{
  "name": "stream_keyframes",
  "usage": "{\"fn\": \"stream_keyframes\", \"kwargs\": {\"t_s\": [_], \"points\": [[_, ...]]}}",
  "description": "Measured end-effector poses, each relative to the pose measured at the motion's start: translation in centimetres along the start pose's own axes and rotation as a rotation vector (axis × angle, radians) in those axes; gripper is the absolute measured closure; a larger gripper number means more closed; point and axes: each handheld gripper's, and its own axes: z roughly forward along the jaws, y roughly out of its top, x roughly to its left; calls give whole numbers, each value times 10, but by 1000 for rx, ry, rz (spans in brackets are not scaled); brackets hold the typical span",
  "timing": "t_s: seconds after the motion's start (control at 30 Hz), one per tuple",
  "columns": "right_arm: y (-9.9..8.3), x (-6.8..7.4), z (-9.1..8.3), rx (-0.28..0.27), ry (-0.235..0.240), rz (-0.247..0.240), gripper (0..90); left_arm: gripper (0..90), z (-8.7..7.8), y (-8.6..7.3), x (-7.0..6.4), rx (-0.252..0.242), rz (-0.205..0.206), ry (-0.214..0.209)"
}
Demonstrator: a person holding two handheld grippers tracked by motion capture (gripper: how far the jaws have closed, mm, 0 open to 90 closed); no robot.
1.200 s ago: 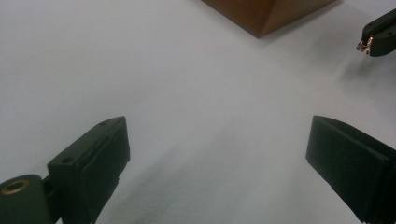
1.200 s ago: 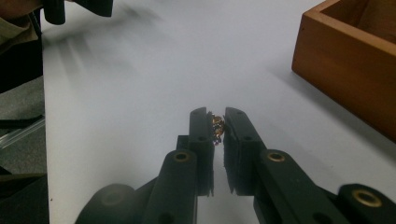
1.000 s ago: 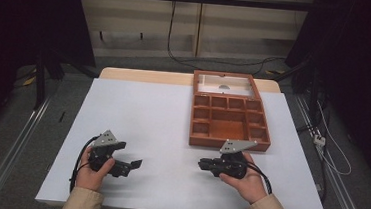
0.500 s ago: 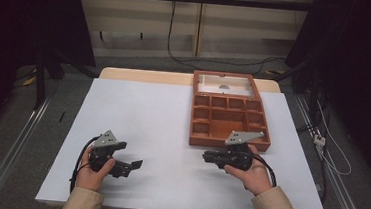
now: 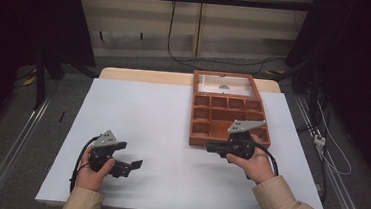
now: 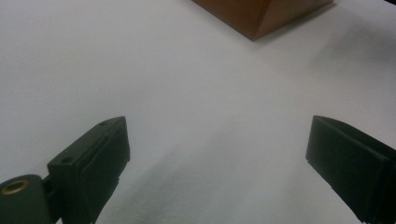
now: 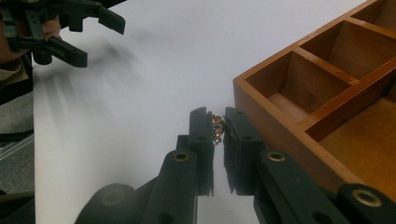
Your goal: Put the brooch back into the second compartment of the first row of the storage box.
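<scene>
A brown wooden box (image 5: 193, 119) with several open compartments stands at the table's right, far half. My right gripper (image 5: 209, 147) hovers at the box's near-left corner, pointing left. In the right gripper view its jaws (image 7: 216, 122) are shut on a small coppery metal piece (image 7: 217, 128), just beside the box wall (image 7: 280, 135). My left gripper (image 5: 135, 165) lies low over the white table (image 5: 172, 113) at front left, open, with nothing between its jaws (image 6: 217, 140). The box corner (image 6: 250, 16) shows far off in the left gripper view.
A clear-lidded section (image 5: 223, 82) forms the box's far end. The open left gripper (image 7: 99, 41) appears at the upper left of the right gripper view. Rails and cables run along the floor on both sides of the table.
My right gripper has moved forward and slightly right, up to the box's near-left corner. The left gripper has stayed where it was.
</scene>
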Motion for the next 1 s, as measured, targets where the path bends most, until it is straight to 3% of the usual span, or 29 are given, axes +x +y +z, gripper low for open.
{"fn": "stream_keyframes", "kwargs": {"t_s": [1.0], "points": [[29,-37,-2,-26,-67,22,825,61,0,0,1,-9,-6,-4]]}}
